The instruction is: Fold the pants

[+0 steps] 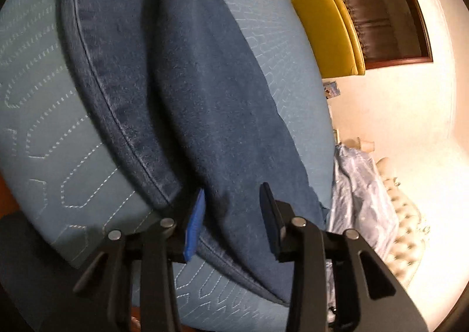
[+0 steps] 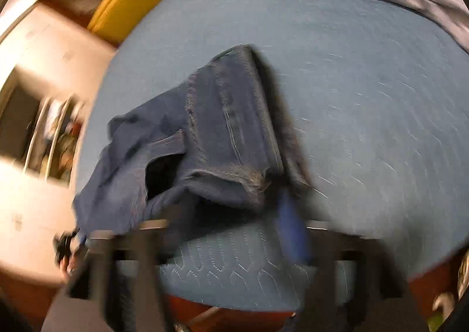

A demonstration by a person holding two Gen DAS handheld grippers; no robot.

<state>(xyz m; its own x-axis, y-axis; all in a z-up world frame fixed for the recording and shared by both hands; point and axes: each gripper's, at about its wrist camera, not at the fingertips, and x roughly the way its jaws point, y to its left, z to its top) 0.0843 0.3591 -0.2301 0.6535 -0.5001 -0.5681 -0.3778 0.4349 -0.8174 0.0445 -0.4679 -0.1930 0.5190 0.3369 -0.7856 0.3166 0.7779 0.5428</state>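
Straddling dark denim pants (image 1: 181, 91) on quilted blue pad (image 1: 44, 115) — left gripper (image 1: 231, 214) released; right gripper (image 2: 234, 214) blurred, grip unclear.

Jeans (image 1: 187, 91) on quilted blue bedspread (image 1: 52, 115)

This is a room in a home, most likely a bedroom. A wide surface covered with a quilted blue blanket (image 1: 49, 132) fills much of both views, with shiny pale bedding (image 1: 360, 185) bunched at its edge beside a cream tufted headboard (image 1: 407, 220), and a pair of denim pants (image 2: 205, 132) lies spread on the blanket. Around it stand cream plastered walls (image 1: 395, 103), a dark wood-framed doorway (image 1: 410, 9) with a yellow cushioned seat (image 1: 325, 33) near it, and a recessed shelf (image 2: 52, 135) holding blurred household items.
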